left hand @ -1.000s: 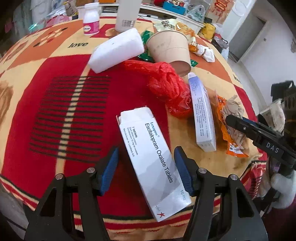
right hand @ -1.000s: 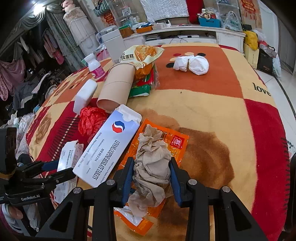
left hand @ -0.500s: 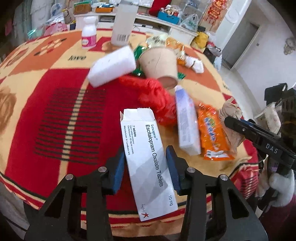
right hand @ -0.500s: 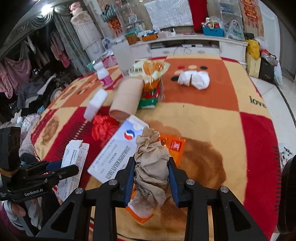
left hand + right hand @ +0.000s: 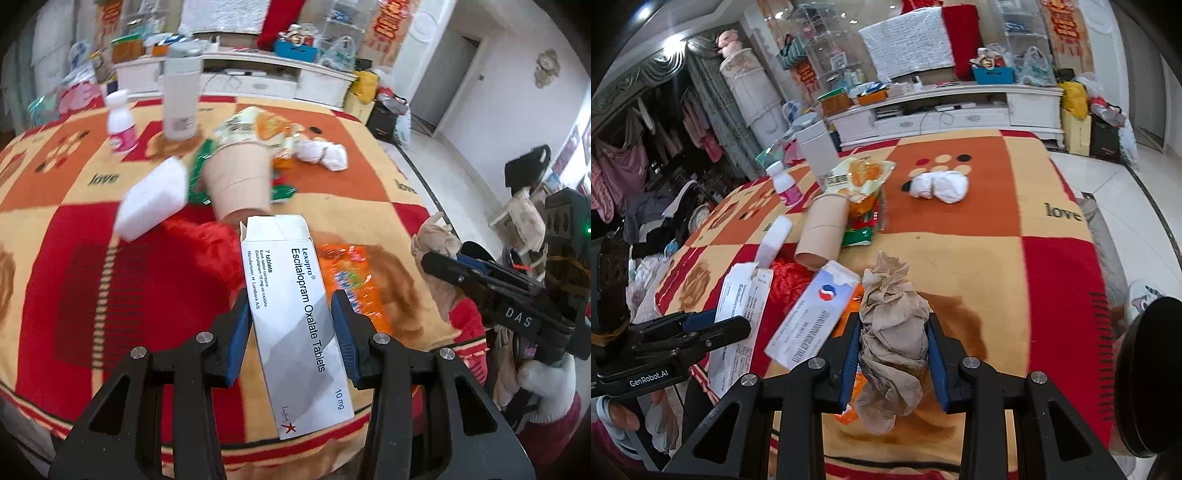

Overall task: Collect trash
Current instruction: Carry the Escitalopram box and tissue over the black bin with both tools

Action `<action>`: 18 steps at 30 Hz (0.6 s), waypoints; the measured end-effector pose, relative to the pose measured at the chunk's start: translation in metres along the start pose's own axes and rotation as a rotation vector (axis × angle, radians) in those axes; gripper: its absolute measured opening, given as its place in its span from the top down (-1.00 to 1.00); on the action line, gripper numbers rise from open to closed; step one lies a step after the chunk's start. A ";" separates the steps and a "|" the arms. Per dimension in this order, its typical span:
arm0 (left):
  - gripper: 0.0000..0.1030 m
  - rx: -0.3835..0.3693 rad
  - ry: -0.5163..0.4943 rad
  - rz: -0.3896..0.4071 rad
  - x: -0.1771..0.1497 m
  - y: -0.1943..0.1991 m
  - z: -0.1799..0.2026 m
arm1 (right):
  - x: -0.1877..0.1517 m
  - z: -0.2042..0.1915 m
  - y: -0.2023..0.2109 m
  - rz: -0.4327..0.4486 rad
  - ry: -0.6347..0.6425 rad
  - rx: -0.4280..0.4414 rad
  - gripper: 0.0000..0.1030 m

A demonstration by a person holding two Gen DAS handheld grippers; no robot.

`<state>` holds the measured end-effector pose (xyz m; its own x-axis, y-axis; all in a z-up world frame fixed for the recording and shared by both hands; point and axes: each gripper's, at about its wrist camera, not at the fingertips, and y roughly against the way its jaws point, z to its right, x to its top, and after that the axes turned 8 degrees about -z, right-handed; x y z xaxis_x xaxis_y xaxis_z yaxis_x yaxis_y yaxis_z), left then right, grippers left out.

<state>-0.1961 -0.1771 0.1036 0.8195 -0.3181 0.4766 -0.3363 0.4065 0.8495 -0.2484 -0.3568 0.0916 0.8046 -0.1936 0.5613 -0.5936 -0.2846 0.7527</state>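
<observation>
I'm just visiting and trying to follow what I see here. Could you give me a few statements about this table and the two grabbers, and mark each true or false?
1. The left gripper holds a white tablet box. True.
2. The right gripper is empty. False: it is clamped on crumpled brown paper.
3. The paper cup stands upright. False: it lies on its side.
4. A white wad lies apart from the other litter. True.
5. The blanket is plain blue. False: red, orange and cream squares.

Lived-in home, living rm: blanket (image 5: 1015,221) w/ "love" print, white TV cabinet (image 5: 960,110) far side, clothes (image 5: 620,170) hanging far left.
</observation>
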 end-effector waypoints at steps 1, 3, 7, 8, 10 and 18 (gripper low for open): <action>0.20 -0.002 -0.009 0.000 0.002 -0.002 0.005 | -0.001 0.003 0.002 0.001 -0.004 -0.004 0.37; 0.20 -0.005 -0.028 -0.004 0.007 -0.007 0.016 | -0.003 0.011 0.006 0.002 -0.018 -0.014 0.37; 0.20 -0.010 -0.062 -0.014 0.013 -0.017 0.035 | -0.007 0.028 0.013 0.011 -0.052 -0.031 0.37; 0.20 -0.010 -0.071 -0.016 0.015 -0.019 0.039 | -0.008 0.031 0.015 0.013 -0.059 -0.034 0.37; 0.20 -0.014 -0.088 -0.018 0.018 -0.023 0.047 | -0.009 0.039 0.019 0.018 -0.074 -0.042 0.37; 0.20 -0.028 -0.134 -0.012 0.032 -0.033 0.077 | -0.017 0.068 0.033 0.039 -0.133 -0.067 0.37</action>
<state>-0.1949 -0.2666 0.1083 0.7534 -0.4337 0.4942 -0.3124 0.4253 0.8495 -0.2810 -0.4270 0.0830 0.7733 -0.3272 0.5431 -0.6202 -0.2121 0.7552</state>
